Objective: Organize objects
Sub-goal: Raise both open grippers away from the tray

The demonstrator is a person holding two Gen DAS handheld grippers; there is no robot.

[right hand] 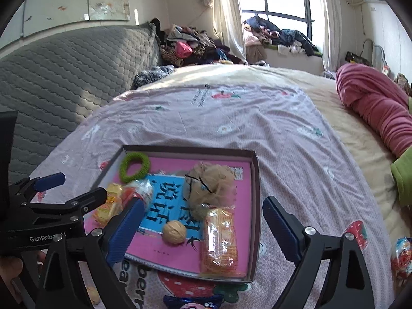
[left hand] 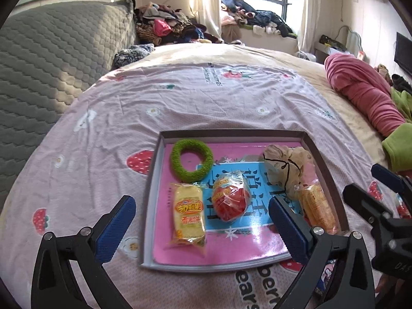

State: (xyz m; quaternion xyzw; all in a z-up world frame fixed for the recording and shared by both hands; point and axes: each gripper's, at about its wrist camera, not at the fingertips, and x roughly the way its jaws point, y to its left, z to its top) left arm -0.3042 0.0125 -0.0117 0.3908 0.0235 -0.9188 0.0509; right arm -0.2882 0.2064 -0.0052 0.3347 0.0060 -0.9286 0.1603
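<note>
A shallow box tray (left hand: 154,180) (right hand: 255,206) with a pink and blue lining lies on the bed. It holds a green ring (left hand: 191,163) (right hand: 134,166), a yellow snack pack (left hand: 188,216), a red wrapped snack (left hand: 230,198), a beige mesh pouf (left hand: 285,166) (right hand: 211,185), an orange snack pack (left hand: 318,207) (right hand: 221,242) and a walnut (right hand: 174,231). My left gripper (left hand: 203,226) is open and empty above the tray's near half. My right gripper (right hand: 203,229) is open and empty above the tray's near right part.
A pink strawberry-print sheet (left hand: 206,97) covers the bed. A wrapped snack (right hand: 401,257) lies on the sheet at the right. A blue packet (right hand: 191,302) lies just in front of the tray. A rolled pink blanket (left hand: 360,90) and a green cloth (left hand: 399,149) lie at the right. A grey quilted headboard (left hand: 51,59) is left.
</note>
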